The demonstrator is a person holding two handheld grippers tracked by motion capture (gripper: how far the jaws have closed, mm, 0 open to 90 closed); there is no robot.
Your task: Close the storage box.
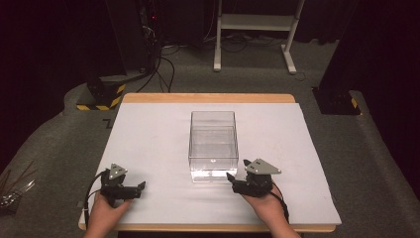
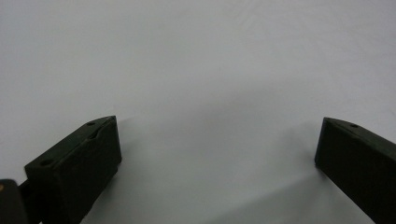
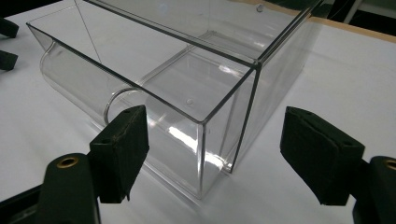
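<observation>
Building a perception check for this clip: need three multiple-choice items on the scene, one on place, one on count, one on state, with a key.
1. Where does the clear plastic box stand?
A. mid-table on the white sheet
B. on the floor
C. in a hand

2. How many grippers are on the table?
A. one
B. two
C. three

3. How do the right gripper jaws stand?
A. shut on the box
B. shut on nothing
C. open, near the box's corner

Key: 1 A, the high view shows it on the sheet; 2 B, left gripper and right gripper each sit in a hand; 3 C, the right gripper view shows a wide gap between the jaws.
</observation>
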